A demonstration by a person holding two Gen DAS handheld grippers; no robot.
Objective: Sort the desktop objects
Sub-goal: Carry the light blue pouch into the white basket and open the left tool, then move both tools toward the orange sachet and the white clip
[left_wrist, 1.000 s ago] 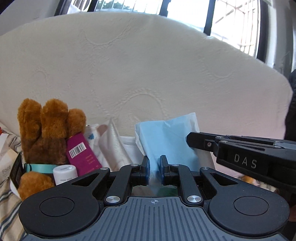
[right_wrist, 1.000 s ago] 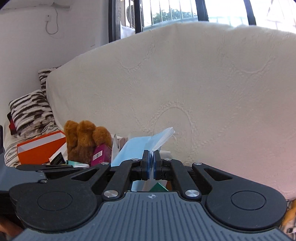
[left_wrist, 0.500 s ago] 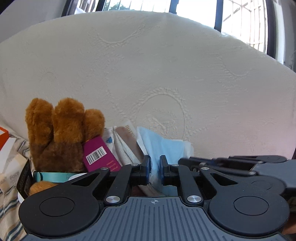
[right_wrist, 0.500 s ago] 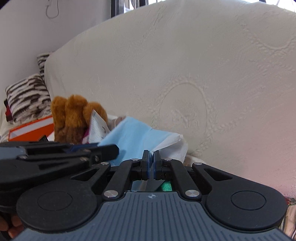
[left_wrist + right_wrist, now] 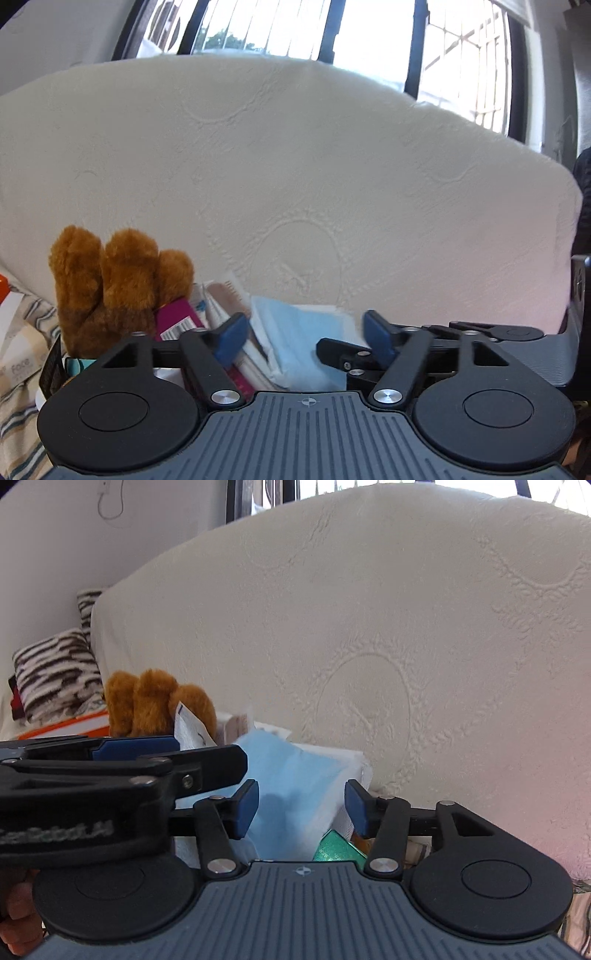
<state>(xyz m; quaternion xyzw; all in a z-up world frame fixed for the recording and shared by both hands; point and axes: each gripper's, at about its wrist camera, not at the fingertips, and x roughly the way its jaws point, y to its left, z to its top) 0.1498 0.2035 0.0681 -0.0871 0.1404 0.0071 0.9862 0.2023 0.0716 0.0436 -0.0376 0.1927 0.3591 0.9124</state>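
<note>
Two handheld grippers faced a pile of small items packed upright against a cream quilted mattress (image 5: 295, 166). The left gripper (image 5: 304, 334) had its blue-padded fingers spread wide with nothing between them. The right gripper (image 5: 301, 808) was likewise parted and empty, its pads on either side of a light blue packet (image 5: 291, 794) but apparently not touching it.

The blue packet leaned among other upright things: a brown plush toy (image 5: 110, 284) at the left end, a magenta box with a barcode (image 5: 177, 321) beside it, and white paper sachets (image 5: 221, 299) between the box and the packet. A green item (image 5: 336, 845) showed just below the packet in the right view. What held the group was hidden behind the grippers. An orange and white box (image 5: 70, 725) and a striped cushion (image 5: 55, 672) lay farther left.

Judging by the neat upright row, much of the sorting seemed done, and the blue packet appeared to be placed. Whether more objects waited elsewhere could not be told.

Compared with a second earlier, both grippers had changed from nearly closed to wide open. The right gripper, formerly pinched shut, seemingly on the packet's lower edge, had released it, and the packet sat lower and more tilted in the row.
</note>
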